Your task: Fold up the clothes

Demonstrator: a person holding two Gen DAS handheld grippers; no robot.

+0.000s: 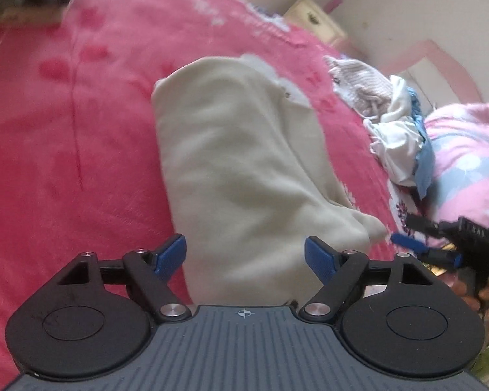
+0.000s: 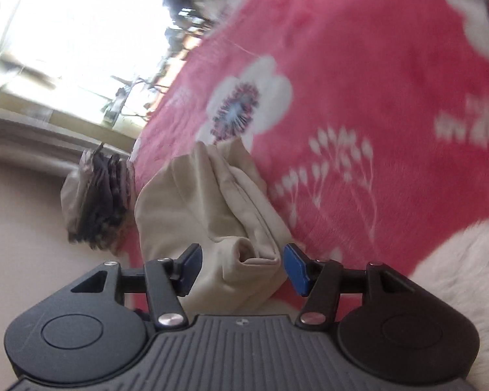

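Observation:
A cream garment lies folded lengthwise on the pink floral blanket. My left gripper is open, its blue pads on either side of the garment's near end, not touching it. In the right wrist view the same cream garment shows its rolled end between the open blue pads of my right gripper. The right gripper also shows at the right edge of the left wrist view, beside the garment's corner.
A heap of unfolded clothes lies at the far right of the bed beside a pink patterned pillow. A dark folded stack sits at the bed edge. White fluffy fabric lies at the right. A cream nightstand stands behind.

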